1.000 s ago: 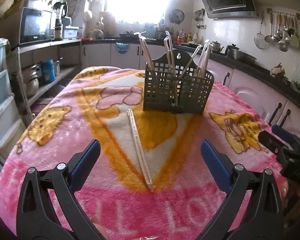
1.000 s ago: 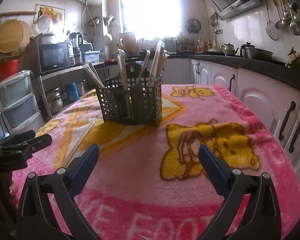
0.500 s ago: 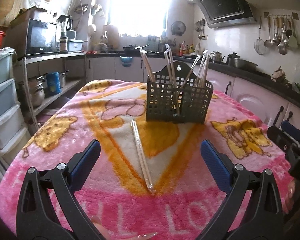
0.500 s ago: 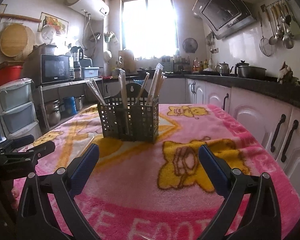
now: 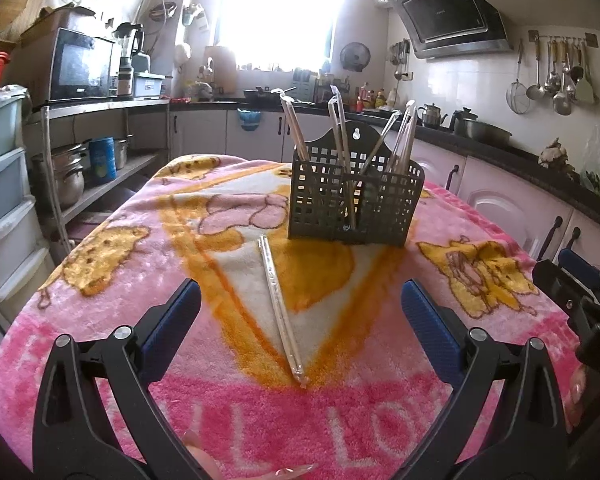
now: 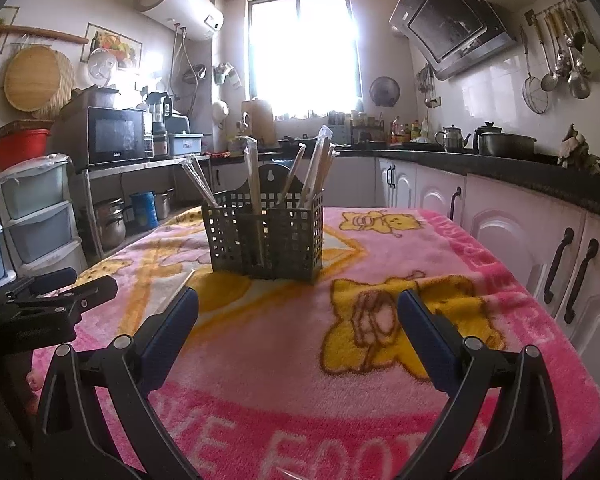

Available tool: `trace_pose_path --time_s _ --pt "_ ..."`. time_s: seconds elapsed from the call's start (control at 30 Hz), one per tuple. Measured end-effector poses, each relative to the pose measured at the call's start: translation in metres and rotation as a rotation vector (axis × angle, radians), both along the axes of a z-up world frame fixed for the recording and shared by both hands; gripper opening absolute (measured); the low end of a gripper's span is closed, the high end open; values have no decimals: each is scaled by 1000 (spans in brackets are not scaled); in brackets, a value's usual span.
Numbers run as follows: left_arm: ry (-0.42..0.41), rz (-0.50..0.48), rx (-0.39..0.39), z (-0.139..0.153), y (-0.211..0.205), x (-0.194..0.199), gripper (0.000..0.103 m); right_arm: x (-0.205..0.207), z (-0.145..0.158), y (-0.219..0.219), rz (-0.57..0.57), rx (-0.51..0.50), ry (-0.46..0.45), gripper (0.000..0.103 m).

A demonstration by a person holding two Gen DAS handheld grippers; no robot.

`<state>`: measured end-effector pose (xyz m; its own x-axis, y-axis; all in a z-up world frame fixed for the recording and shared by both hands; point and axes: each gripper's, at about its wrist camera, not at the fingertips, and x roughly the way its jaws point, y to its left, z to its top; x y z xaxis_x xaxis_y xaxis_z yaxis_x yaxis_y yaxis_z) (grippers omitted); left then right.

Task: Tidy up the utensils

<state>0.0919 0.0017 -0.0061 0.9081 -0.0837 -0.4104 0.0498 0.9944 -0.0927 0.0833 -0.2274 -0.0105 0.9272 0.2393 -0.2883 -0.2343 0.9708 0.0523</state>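
Mostly, the sorting looks finished: the dark slotted caddy (image 5: 354, 200) stands upright toward the far end of the pink blanket (image 5: 140, 264) covering the surface, and its compartments hold several wrapped utensils (image 5: 342, 136) leaning at angles, their tips poking above the rim. One wrapped utensil (image 5: 281, 312) is left out — it lies flat on the blanket, in front of the caddy and apart from it, one end pointing at the caddy's left front corner.

Neither tool carries anything. The left gripper (image 5: 300, 312) hovers over the near part of the blanket with its blue-padded fingers (image 5: 172, 316) spread wide, the loose piece lying between them and a little ahead in its view. The right gripper (image 6: 298, 316) is off to the side (it faces the caddy from the other front corner), fingers likewise wide apart and empty.

By my reading, one pick-and-drop remains, and the left side is better placed for it.
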Motion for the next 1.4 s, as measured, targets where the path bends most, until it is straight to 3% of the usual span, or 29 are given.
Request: trace_pose_path --time_s 1.4 --pt "-3 -2 5 0 0 0 92 -1 -2 5 5 -9 7 97"
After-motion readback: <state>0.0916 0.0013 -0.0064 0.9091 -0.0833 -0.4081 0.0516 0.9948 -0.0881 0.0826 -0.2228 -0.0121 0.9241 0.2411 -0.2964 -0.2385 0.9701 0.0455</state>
